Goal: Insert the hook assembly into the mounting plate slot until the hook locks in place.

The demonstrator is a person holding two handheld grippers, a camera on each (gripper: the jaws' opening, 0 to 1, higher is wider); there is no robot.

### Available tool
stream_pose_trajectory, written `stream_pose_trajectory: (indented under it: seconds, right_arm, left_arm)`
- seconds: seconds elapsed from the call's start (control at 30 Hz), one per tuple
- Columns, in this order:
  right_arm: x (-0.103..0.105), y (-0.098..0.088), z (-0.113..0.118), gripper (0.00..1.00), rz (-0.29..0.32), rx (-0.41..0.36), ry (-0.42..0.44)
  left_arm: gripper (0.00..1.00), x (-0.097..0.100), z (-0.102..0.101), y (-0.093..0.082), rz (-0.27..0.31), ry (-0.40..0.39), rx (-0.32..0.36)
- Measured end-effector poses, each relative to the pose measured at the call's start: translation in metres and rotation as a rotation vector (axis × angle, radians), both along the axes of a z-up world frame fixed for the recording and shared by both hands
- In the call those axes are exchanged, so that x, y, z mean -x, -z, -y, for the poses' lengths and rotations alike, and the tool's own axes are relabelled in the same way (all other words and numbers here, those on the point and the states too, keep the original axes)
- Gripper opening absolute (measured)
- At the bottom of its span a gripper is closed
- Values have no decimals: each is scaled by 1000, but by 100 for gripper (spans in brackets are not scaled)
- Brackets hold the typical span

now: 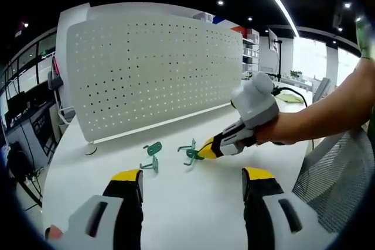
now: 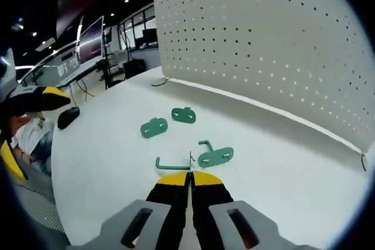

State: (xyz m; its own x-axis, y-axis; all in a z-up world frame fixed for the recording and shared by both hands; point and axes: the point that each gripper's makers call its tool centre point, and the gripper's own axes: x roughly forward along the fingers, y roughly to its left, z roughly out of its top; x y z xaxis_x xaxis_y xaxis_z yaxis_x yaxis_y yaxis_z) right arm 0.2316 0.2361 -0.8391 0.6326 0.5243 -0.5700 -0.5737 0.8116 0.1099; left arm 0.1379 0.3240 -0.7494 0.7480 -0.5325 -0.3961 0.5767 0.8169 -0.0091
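Observation:
A white perforated mounting plate (image 1: 152,68) stands upright on the white table (image 1: 193,203); it is also in the right gripper view (image 2: 275,39). Before it lie small green hook parts. My right gripper (image 2: 190,178) is shut, its yellow tips pinching a thin edge of a green hook assembly (image 2: 215,156), which rests on the table. In the left gripper view the right gripper (image 1: 206,149) reaches in from the right and meets that hook assembly (image 1: 190,155). Two more green pieces (image 2: 154,127) (image 2: 184,115) lie beyond it. My left gripper (image 1: 192,175) hovers open over the table, holding nothing.
A person's forearm (image 1: 328,112) holds the right gripper. A mesh chair back (image 1: 334,174) stands at the right table edge. The left gripper's yellow tip (image 2: 44,99) shows at the far left of the right gripper view. Office desks and monitors lie behind.

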Motion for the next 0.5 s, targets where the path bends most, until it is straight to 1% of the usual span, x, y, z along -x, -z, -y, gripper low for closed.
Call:
stream_pose_trajectory:
  seconds: [0.07, 0.17, 0.43, 0.47, 0.5]
  right_arm:
    - [0, 0, 1, 0, -13, -23, 15]
    - [2, 1, 2, 0, -48, -82, 48]
    - [5, 2, 5, 0, -94, -170, 96]
    - [6, 1, 5, 0, -107, -198, 112]
    - [6, 1, 6, 0, -109, -206, 119]
  left_arm:
    - [71, 0, 0, 0, 1, 0, 0]
    - [71, 0, 0, 0, 2, 1, 0]
    - [71, 0, 1, 0, 2, 4, -2]
    - [71, 0, 1, 0, 1, 4, -2]
    - [71, 0, 1, 0, 1, 5, -3]
